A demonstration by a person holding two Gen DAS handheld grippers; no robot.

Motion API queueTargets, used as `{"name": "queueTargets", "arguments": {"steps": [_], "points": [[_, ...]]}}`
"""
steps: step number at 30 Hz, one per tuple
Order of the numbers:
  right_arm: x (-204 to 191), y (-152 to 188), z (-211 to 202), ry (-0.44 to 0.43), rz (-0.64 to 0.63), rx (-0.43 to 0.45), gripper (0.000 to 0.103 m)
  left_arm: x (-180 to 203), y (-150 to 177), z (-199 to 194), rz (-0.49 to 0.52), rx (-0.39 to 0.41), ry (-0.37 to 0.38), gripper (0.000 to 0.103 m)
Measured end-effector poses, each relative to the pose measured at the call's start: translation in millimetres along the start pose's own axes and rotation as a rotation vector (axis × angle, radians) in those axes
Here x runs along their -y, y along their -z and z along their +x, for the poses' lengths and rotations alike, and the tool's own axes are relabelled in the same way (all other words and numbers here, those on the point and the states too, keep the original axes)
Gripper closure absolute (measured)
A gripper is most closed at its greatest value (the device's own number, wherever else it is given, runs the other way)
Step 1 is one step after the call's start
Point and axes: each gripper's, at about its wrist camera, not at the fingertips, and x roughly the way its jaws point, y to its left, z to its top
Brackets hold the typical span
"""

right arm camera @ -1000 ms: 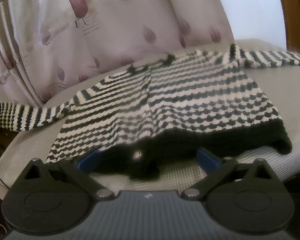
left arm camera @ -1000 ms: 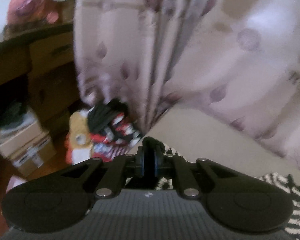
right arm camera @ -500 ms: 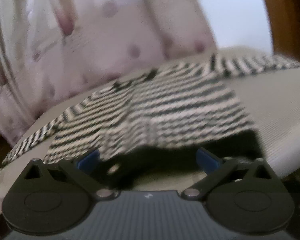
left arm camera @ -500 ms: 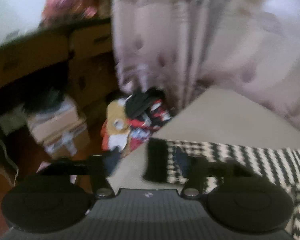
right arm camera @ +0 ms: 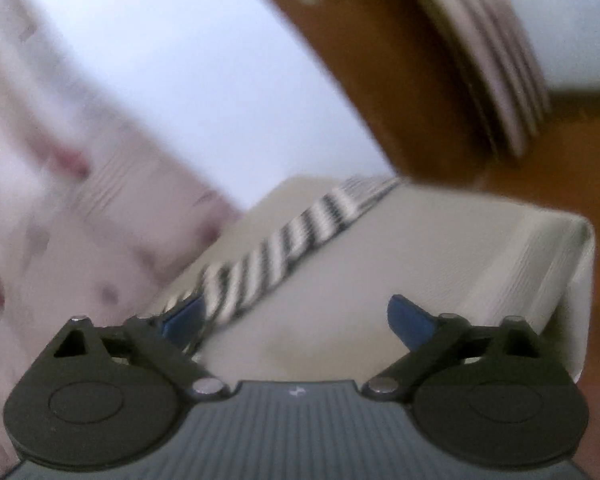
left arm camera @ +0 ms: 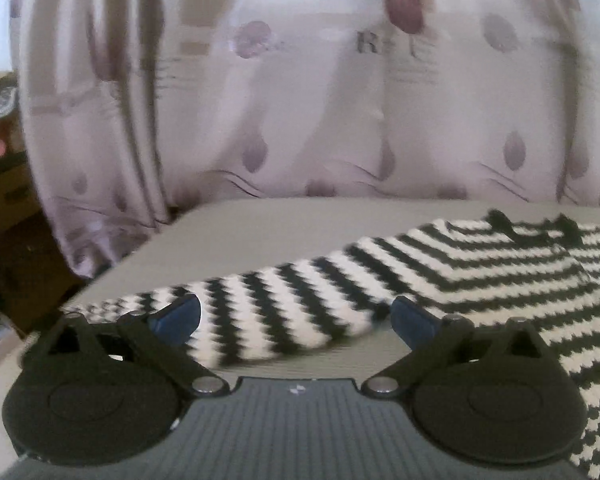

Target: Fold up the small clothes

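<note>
A black-and-white striped knit sweater (left arm camera: 480, 264) lies flat on a pale grey cushioned surface (left arm camera: 260, 232). In the left wrist view its left sleeve (left arm camera: 276, 312) stretches toward me, and my left gripper (left arm camera: 296, 320) is open with the sleeve between the blue pads, not pinched. In the right wrist view the other sleeve (right arm camera: 284, 244) runs diagonally to the far corner of the surface (right arm camera: 440, 248). My right gripper (right arm camera: 296, 320) is open and empty, its left pad (right arm camera: 180, 320) at the sleeve's near part. The view is blurred.
A pale pink curtain (left arm camera: 300, 100) with purple spots hangs behind the surface. Brown wooden furniture (right arm camera: 400, 80) stands past the right end, and the surface's right edge (right arm camera: 576, 280) drops off there. Dark furniture (left arm camera: 4, 216) stands at the left.
My left gripper was shut on the sleeve cuff, then opened and swung right over the sleeve. My right gripper stayed open and swung right from the sweater's hem to the right sleeve.
</note>
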Motion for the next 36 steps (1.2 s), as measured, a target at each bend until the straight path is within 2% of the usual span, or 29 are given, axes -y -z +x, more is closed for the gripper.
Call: {"name": "queueTargets", "arguments": {"steps": [4,5,8,10,13,14,17,19,21,22,24,26,28,33,36], "points": [[41.9,-66.9,33.0,0.033,0.103,-0.028,0.006,17.5,11.8,13.1,0.001,-0.002,-0.027,0.002],[51.5,-82.6,47.6,0.025,0.114,-0.074,0.008,19.9,13.7,15.6,-0.001,-0.015,-0.030,0.002],[78.4,-113.2,88.6,0.107,0.123,-0.128,0.007,18.7,16.7,20.0,0.014,-0.017,-0.056,0.002],[99.7,-122.0,119.7,0.119,0.175,-0.192,0.006,19.8,16.9,19.5,0.021,-0.026,-0.072,0.000],[128.9,-125.4,164.9,0.069,0.307,-0.313,0.007,28.4,17.3,23.1,0.076,-0.052,-0.107,0.000],[134.8,-122.6,176.5,0.068,0.337,-0.329,0.007,32.9,17.5,25.3,0.103,-0.062,-0.119,0.000],[150.0,-114.6,208.6,-0.022,0.473,-0.362,0.008,50.6,20.3,32.8,0.209,-0.095,-0.155,0.000],[157.3,-110.0,225.8,-0.038,0.539,-0.355,0.016,63.2,23.7,34.2,0.289,-0.094,-0.164,0.000],[164.0,-111.3,238.7,-0.048,0.606,-0.336,0.057,74.0,28.3,32.5,0.362,-0.075,-0.179,0.000],[167.9,-112.3,243.2,-0.051,0.625,-0.320,0.061,78.2,30.4,31.3,0.388,-0.061,-0.192,0.000],[163.9,-119.7,244.9,-0.071,0.597,-0.267,0.089,80.7,32.4,30.3,0.407,-0.051,-0.204,0.000],[151.6,-127.0,238.4,-0.053,0.504,-0.179,0.093,77.4,32.2,31.0,0.386,-0.060,-0.206,0.000],[143.9,-127.6,221.1,-0.094,0.472,-0.086,0.094,72.2,30.1,32.5,0.351,-0.076,-0.200,0.000],[119.5,-123.2,169.2,-0.156,0.389,0.008,0.094,68.1,27.7,38.3,0.318,-0.112,-0.195,0.000],[112.6,-107.4,128.4,-0.188,0.433,0.038,0.094,69.5,28.4,35.1,0.326,-0.094,-0.186,0.000]]}}
